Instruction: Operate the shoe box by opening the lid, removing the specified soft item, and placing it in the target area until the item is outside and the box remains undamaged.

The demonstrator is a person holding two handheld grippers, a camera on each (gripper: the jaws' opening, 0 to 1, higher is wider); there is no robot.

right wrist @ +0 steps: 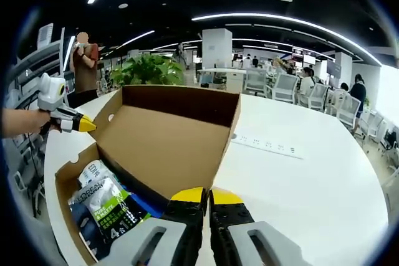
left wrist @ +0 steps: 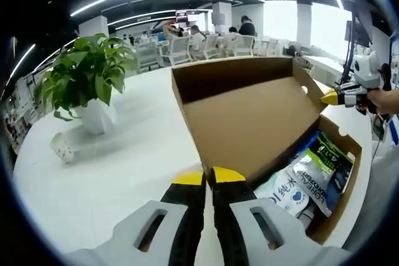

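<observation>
Yellow-tipped, the left tool (left wrist: 209, 177) has its jaws pressed together on nothing, at the near edge of the raised lid (left wrist: 249, 116) of the shoe box (left wrist: 333, 216). Left of it on the white counter (left wrist: 93, 185) stands a potted plant (left wrist: 87, 85); to the right, soft packets (left wrist: 312, 175) lie inside the box. In the right gripper view, the right tool (right wrist: 207, 196), jaws likewise together, sits at the lid's edge, with a white power strip (right wrist: 268, 144) on the counter to its right.

Matt cardboard, glossy packets

The shoe box (left wrist: 249, 116) is plain matt brown cardboard; the packets (left wrist: 315, 172) at lower right look like shiny plastic; the table (left wrist: 112, 166) is smooth white.
</observation>
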